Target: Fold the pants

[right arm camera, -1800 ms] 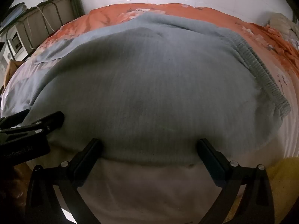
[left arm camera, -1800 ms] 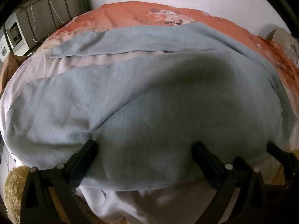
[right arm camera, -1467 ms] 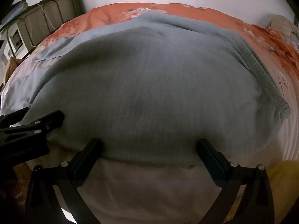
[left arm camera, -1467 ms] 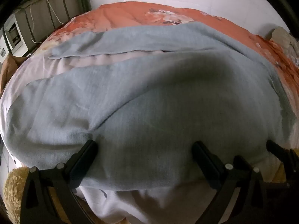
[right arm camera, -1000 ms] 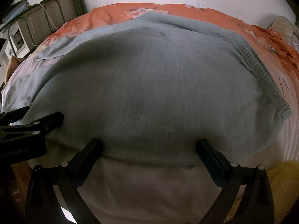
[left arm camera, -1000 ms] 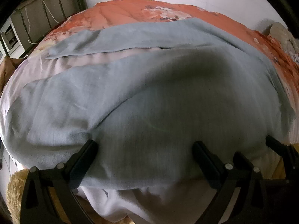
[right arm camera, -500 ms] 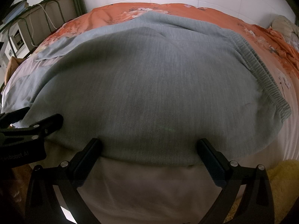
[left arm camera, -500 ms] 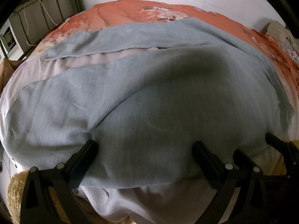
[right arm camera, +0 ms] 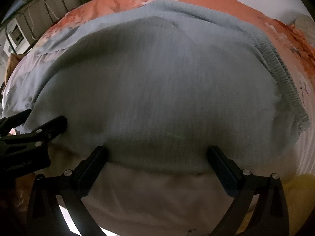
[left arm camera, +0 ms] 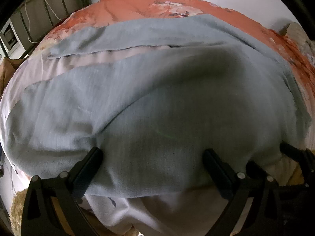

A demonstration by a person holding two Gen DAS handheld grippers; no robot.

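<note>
Grey-blue pants (left arm camera: 177, 102) lie spread on a bed, legs running to the left, the near leg over the bed's front edge. The ribbed waistband (right arm camera: 279, 66) is at the right. My left gripper (left arm camera: 153, 157) is open, its fingers straddling the near edge of the pants close to the fabric. My right gripper (right arm camera: 157, 153) is open at the near edge of the seat part (right arm camera: 157, 78). The left gripper also shows at the left of the right wrist view (right arm camera: 47, 125).
The bed has an orange floral cover (left arm camera: 149, 5) at the back and a pale sheet (right arm camera: 157, 196) hanging over the front. A metal rack (left arm camera: 39, 25) stands at the far left. A white tiled wall is behind the bed.
Both grippers have edged slightly forward and lower toward the pants' near edge; the views are blurred with motion. The pants have not moved.
</note>
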